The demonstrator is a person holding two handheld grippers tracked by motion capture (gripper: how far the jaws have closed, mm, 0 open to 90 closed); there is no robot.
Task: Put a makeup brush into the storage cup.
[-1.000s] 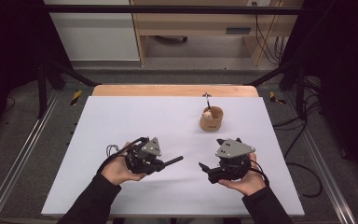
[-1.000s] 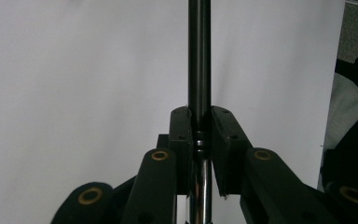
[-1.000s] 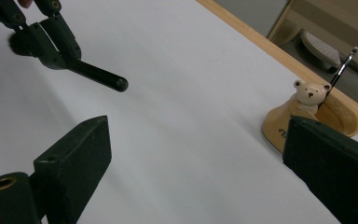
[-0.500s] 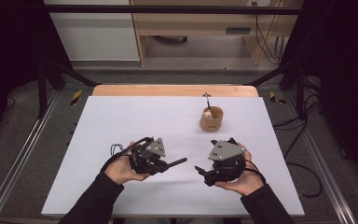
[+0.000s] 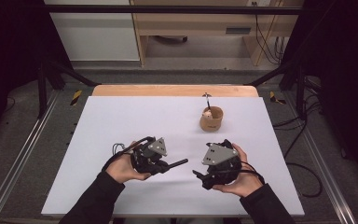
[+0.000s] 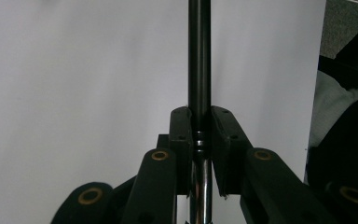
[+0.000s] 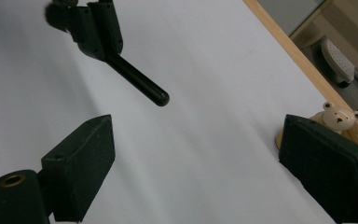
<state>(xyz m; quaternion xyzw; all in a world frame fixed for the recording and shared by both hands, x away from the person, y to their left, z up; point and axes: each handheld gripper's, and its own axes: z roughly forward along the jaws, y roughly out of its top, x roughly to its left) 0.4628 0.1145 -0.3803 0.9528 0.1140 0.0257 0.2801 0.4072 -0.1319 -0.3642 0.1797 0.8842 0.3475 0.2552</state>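
High view: left tool (image 5: 161, 166) clamping black pen (image 5: 176, 164) above desk (image 5: 121, 121); right tool (image 5: 199, 176) gaping empty, nearing pen tip; transfer toward bear cup (image 5: 211, 118) pending.

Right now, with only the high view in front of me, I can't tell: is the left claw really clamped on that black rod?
Observer: Yes. In the left gripper view the left claw is shut on the black rod, with a jaw pressing each side.
Operator: Is the rod black all along?
Observer: No. Behind the jaws it turns to shiny metal.
Operator: And the right claw?
Observer: In the right gripper view the right claw is wide open, with nothing between its jaws.
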